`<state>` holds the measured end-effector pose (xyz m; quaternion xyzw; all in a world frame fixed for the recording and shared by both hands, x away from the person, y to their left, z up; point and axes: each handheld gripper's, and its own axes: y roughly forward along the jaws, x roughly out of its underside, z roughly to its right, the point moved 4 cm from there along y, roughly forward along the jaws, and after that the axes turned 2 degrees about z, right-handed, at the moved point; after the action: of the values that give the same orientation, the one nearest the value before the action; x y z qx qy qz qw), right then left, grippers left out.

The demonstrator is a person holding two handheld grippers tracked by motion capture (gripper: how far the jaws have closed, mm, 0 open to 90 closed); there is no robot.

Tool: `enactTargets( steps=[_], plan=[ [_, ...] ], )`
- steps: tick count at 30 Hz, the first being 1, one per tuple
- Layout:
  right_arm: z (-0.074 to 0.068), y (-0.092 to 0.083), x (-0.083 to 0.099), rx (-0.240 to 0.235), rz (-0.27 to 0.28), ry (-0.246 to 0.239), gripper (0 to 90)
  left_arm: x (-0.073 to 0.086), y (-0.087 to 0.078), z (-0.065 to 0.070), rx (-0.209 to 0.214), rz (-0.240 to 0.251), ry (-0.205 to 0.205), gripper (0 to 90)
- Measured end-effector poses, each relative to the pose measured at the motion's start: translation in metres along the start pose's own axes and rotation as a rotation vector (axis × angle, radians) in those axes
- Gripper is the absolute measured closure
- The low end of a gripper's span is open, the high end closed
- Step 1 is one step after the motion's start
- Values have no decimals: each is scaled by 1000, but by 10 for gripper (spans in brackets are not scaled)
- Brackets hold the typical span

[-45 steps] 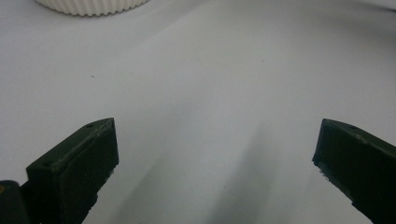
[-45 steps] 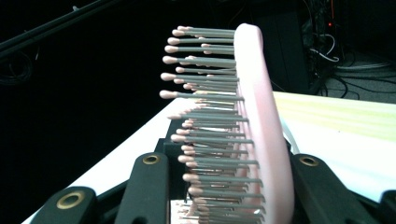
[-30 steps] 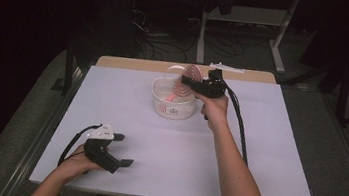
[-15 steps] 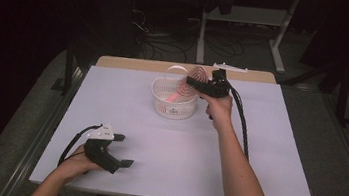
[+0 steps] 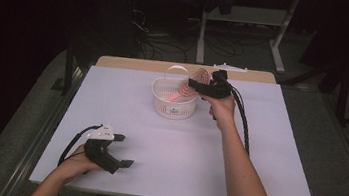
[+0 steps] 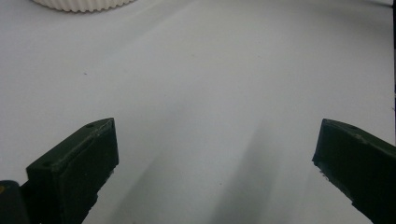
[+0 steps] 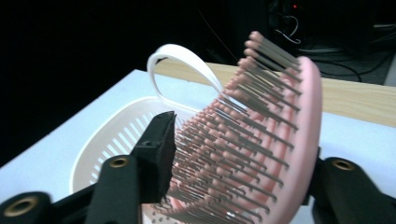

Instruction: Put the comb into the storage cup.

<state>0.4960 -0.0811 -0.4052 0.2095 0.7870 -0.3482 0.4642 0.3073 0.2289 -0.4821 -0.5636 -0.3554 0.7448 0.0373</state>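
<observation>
I am looking down on the white table [image 5: 266,154], and a white slotted basket [image 5: 173,105] is sitting near the middle of its far half, just above the centre of the high view. Its arched handle [image 5: 176,69] is standing up at the back.

My right gripper [image 5: 195,85] is reaching in from the right, over the basket's upper right rim, and its jaws are clamped on the head of a pink hairbrush [image 5: 195,78]. The brush's pink handle is slanting down and to the left into the basket. In the right gripper view the brush [image 7: 261,135] is filling the middle of the frame, with its rows of pink-tipped bristles facing left. One black jaw is pressing into the bristles at lower left and the other is sitting behind the curved pink back at lower right. The basket [image 7: 116,140] is lying below and to the left of the brush there, with its handle [image 7: 182,65] arching up at upper centre.

My left gripper [image 5: 123,152] is resting low at the lower left of the high view, near the table's front edge and well apart from the basket. In the left gripper view its jaws are standing wide apart over bare table [image 6: 201,93], holding nothing, and the basket's ribbed wall [image 6: 84,4] is just showing at the top left edge.
</observation>
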Motion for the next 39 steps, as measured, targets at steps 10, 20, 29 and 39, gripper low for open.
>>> enactTargets(
  steps=[10,20,29,39],
  plan=[
    [5,-10,0,19,-8,-17,284,1,-2,0,-3,-2,-1,0],
    [4,-27,3,-11,-31,-66,178,2,-2,-1,-8,-3,-6,0],
    [2,-38,10,10,-67,-119,128,1,-2,-1,-8,-4,-5,0],
    [-3,-48,21,-4,-96,-170,77,2,-1,-1,-8,-3,-6,0]
  ],
)
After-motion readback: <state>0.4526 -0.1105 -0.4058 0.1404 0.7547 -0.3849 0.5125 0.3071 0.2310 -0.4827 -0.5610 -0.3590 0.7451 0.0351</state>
